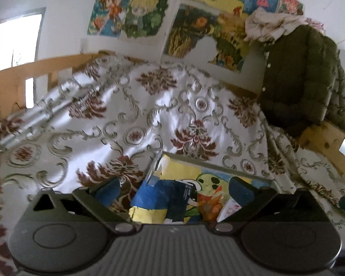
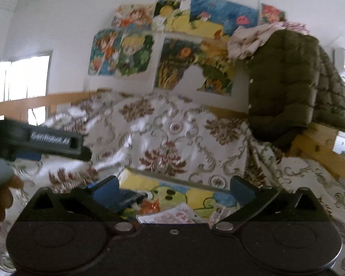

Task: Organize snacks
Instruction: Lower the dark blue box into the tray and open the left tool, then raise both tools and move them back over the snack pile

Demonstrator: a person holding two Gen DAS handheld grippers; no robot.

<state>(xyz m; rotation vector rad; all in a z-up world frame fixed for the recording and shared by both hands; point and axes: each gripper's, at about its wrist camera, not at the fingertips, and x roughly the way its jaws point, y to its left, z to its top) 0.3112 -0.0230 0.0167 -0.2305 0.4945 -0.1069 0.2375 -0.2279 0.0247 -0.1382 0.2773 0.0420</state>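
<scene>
A shallow box with a grey rim (image 1: 218, 162) and a yellow cartoon picture lies on the bed, low in both views. Inside it are a blue packet (image 1: 154, 197), an orange packet (image 1: 210, 207) and a white packet with pink print (image 1: 228, 209). My left gripper (image 1: 174, 189) hangs open above the box, nothing between its blue pads. My right gripper (image 2: 173, 191) is open and empty too, over the same box (image 2: 172, 176), where the orange packet (image 2: 149, 207) and a white-and-red packet (image 2: 172, 216) show. A finger (image 2: 57, 142) of the left gripper juts in from the left.
A floral white-and-maroon quilt (image 1: 149, 105) is heaped behind the box. A wooden bed rail (image 1: 16, 78) runs along the back, with an olive puffer jacket (image 1: 299, 78) draped over its right end. Cartoon posters (image 1: 184, 30) cover the wall. A hand (image 2: 0, 200) shows at lower left.
</scene>
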